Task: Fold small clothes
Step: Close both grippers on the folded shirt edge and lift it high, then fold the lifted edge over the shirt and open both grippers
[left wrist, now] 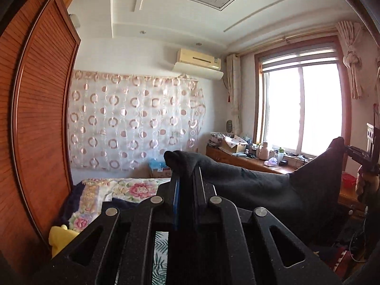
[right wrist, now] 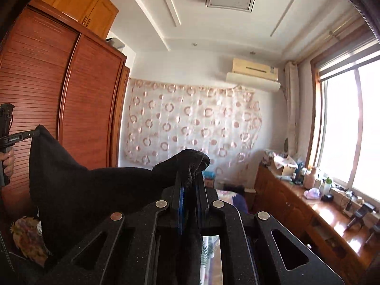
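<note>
The left gripper (left wrist: 187,169) has its jaws pinched nearly together on one corner of a black garment (left wrist: 261,185), a bunched tuft of cloth standing up past the fingertips. In the right wrist view the right gripper (right wrist: 191,175) grips another corner the same narrow way, the fabric knuckled over its tips.

The garment hangs in the air between the two grippers, held up level with the far wall and off the bed (left wrist: 123,187). Its long axis runs side to side: from the left gripper it stretches toward 3 o'clock, where the other corner rises to a peak at the right gripper seen at the frame edge (left wrist: 351,150). From the right gripper it stretches toward 9 o'clock, peaking at the left gripper (right wrist: 30,134), which a hand (right wrist: 8,163) grasps by its handle. The top edge sags between the two peaks, and the body of the cloth drops toward 6 o'clock.

The fabric is a matt, soft-looking knit, dark charcoal to black, with a few loose folds and no visible print.

Beyond it lie the floral bedspread, a wooden wardrobe (right wrist: 71,95) at 9 o'clock, and a bright window (left wrist: 301,109) at 3 o'clock over a cluttered wooden surface (right wrist: 308,211).
</note>
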{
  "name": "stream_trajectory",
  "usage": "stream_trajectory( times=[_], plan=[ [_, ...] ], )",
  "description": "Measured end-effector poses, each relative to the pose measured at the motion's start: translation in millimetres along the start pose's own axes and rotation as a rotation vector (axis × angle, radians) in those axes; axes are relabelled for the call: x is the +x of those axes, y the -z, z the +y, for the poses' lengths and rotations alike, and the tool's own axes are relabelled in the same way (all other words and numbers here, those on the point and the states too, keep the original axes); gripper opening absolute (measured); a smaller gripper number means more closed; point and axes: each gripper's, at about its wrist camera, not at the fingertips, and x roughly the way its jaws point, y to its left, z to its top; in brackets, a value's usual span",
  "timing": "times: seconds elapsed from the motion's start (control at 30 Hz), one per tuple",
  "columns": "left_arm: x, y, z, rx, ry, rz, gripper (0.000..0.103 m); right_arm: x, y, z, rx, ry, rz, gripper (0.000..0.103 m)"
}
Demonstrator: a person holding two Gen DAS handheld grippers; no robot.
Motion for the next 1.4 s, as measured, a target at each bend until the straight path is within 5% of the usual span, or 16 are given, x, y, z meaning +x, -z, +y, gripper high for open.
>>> stream_trajectory(
  times=[0.13, 0.4, 0.8, 1.0, 1.13, 1.23, 1.4],
  plan=[
    [23.4, -4.6, 9.5, -0.037, 0.016, 0.008, 0.010, 22.9, 5.8, 7.4, -0.003, 0.011, 0.005, 0.008],
    [104.5, 19.1, 27.3, -0.006, -0.092, 0.097, 0.010, 129.3, 28.3, -0.6, 0.036, 0.005, 0.145, 0.008],
    [232.7, 126.7, 58.6, 0.012, -0.203, 0.317, 0.010, 302.0, 90.7, 8.5, 0.006, 0.027, 0.435, 0.008],
    [270.9, 149.8, 63.5, 0.010, -0.229, 0.378, 0.010, 364.6, 75.9, 14.8, -0.010, 0.050, 0.527, 0.008],
    [284.5, 163.2, 66.0, -0.017, -0.214, 0.412, 0.011, 381.7, 56.5, 10.9, 0.121, 0.064, 0.559, 0.008],
    [289.8, 168.2, 63.5, -0.021, -0.196, 0.451, 0.019, 393.2, 56.4, 20.9, 0.101, 0.114, 0.573, 0.008],
    [267.8, 160.6, 65.4, -0.045, -0.172, 0.414, 0.073, 370.8, 52.8, 37.7, 0.113, 0.098, 0.575, 0.035]
  ],
)
